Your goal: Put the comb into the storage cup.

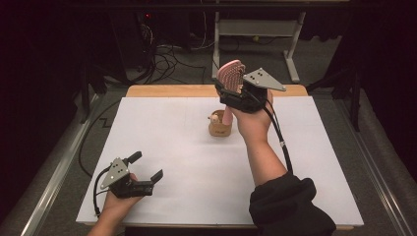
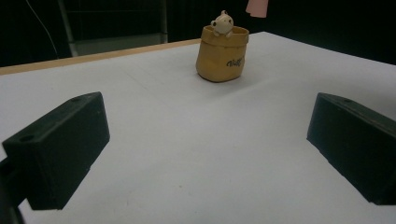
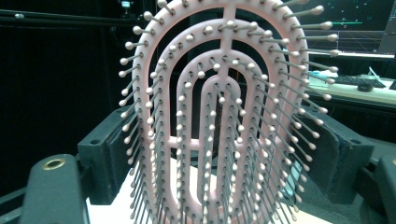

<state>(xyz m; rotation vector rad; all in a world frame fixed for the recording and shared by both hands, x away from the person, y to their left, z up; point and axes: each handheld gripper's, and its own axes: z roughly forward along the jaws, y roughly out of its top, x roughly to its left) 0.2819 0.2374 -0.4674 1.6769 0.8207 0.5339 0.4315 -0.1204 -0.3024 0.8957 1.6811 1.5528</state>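
White desk (image 1: 162, 142) spreads under me; my right fingers (image 1: 230, 90) clamp the pink hairbrush (image 1: 231, 73) upright, handle hanging down just above the tan pouch (image 1: 220, 125) with its small bear. My left fingers (image 1: 145, 167) rest wide and empty, well apart from the pouch.

The brush (image 3: 219, 121) is pale pink, built of nested oval ribs, with grey bristles that end in small whitish balls. The pouch (image 2: 221, 53) is mustard yellow with dark script on its side, and a cream toy (image 2: 222, 23) looks out of its top. The bench (image 1: 162, 147) is white, with a light wood strip along its far edge. Both grippers are black, each with a grey plate; the sleeve (image 1: 290, 204) is black.
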